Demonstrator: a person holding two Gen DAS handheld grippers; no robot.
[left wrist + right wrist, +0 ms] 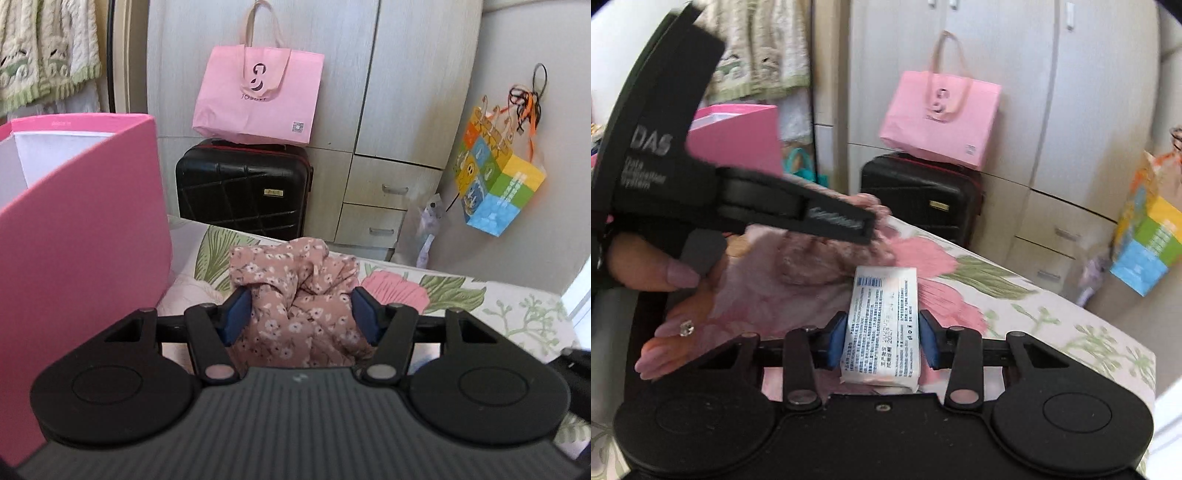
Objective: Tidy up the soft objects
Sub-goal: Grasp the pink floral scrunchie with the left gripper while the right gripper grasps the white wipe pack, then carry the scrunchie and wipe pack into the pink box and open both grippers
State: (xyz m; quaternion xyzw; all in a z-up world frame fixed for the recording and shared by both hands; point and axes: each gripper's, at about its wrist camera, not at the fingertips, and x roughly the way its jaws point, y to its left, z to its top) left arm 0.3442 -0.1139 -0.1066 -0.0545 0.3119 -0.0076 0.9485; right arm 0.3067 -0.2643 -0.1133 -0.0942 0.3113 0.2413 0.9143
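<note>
Bed: floral-print bedsheet (pixel 461 291), pink blooms, green leaves.
Box: tall pink cardboard box (pixel 81 236), left of cloth.
Cloth: crumpled dusty-pink floral fabric (pixel 295 280) on sheet, bunched between left gripper (pixel 301 314) pads, gripped.
Packet: white printed tissue pack (pixel 882 325) lying on sheet, right gripper (pixel 882 341) pads flanking it, contact unclear.

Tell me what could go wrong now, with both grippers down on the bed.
1. The floral garment is bunched between the left gripper; a pinch may catch only a fold and trail cloth.
2. The tissue pack sits slightly skewed in the right gripper and could twist.
3. Both grippers work close together and may collide.
</note>
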